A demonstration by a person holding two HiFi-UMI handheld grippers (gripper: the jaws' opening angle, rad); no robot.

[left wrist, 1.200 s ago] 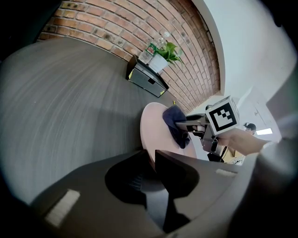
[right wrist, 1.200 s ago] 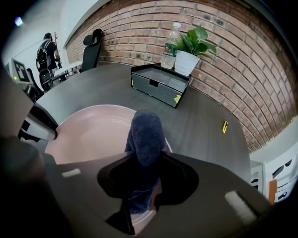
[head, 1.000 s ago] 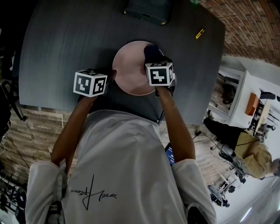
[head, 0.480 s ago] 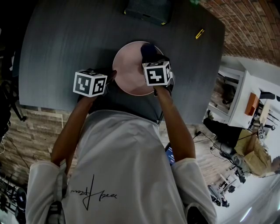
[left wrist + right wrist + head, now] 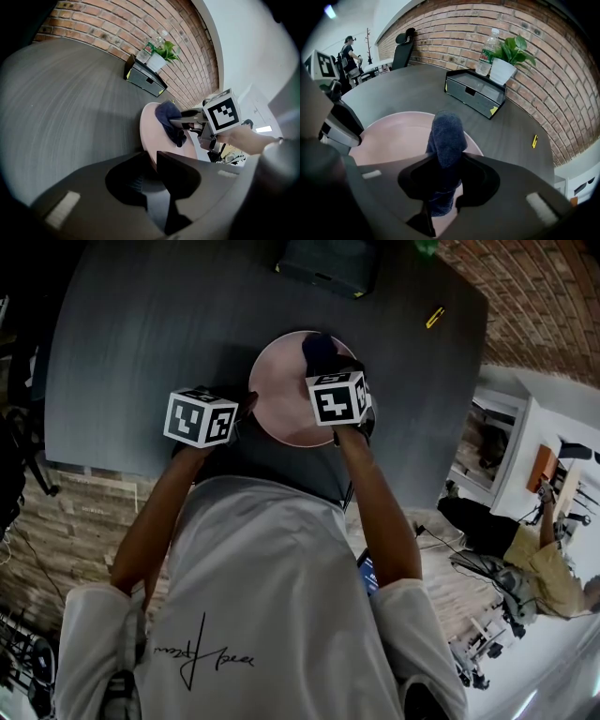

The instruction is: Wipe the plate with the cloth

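Left claw [image 5: 152,161]: I had it clamped on the plate [image 5: 286,395] rim, counter's near edge. Right claw [image 5: 443,164]: clamped on the cloth [image 5: 446,136], which touched the plate. I judged overlapping, lightly pressed strokes best.

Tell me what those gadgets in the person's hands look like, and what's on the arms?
The left gripper and right gripper each have a dark grey matte body ending in two broad black jaws, topped by a white cube printed with black square markers. The person wears a white short-sleeved T-shirt with black script.
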